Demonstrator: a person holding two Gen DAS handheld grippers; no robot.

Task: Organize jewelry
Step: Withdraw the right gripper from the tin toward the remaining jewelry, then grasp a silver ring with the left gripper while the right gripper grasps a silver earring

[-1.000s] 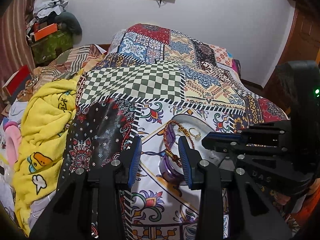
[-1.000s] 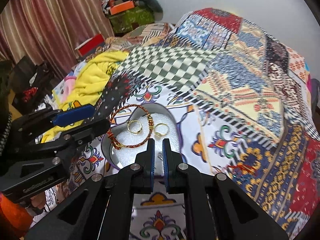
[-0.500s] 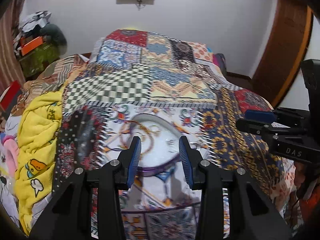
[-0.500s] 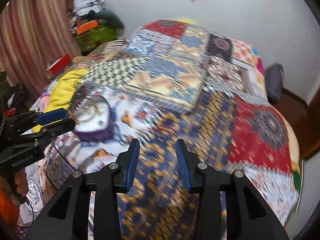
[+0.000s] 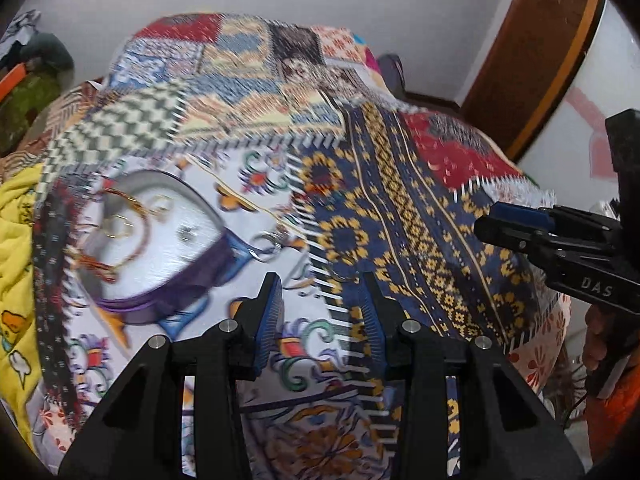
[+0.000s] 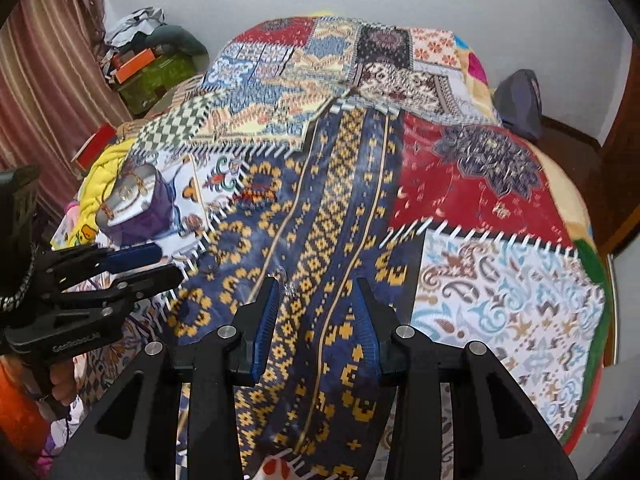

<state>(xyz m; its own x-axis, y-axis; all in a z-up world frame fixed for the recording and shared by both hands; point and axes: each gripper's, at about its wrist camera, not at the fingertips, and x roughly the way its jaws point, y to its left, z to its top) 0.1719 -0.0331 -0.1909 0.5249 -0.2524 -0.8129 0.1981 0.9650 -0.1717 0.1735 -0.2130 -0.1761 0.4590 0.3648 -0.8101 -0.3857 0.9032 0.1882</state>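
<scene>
Purple-walled and heart-shaped, the jewelry box (image 5: 160, 248) sits on the white floral patch of the patchwork bedspread (image 5: 400, 208), toward the bed's left edge beside a yellow cartoon blanket (image 5: 16, 240). On its white foam top lie a red-and-gold braided bangle (image 5: 120, 216), two gold rings (image 5: 160, 204) and what looks like a small stud, too blurred to name.

Both tongs stand parted with nothing between the pads. The left gripper (image 5: 320, 300) hovers over the seam where the white patch meets the navy-and-gold one, just right of the box. The right gripper (image 6: 316, 300) hangs over the navy patch, well apart from the box; a tiny silvery piece (image 6: 286, 280) lies on the cloth just beside its left finger, possibly an earring, though that is a guess.

Risks, as I judge them: the busy print hides small metal, so a loose piece could be missed or pushed into a fold. Closing on it from above may pinch cloth with it and drag the bedspread. A tug on the cloth, or a bump from the left tongs, could tip the box and spill the rings.

Nothing stands between either gripper and the box. A green crate (image 6: 156, 76) with clutter sits far off by the striped curtain (image 6: 48, 80).
</scene>
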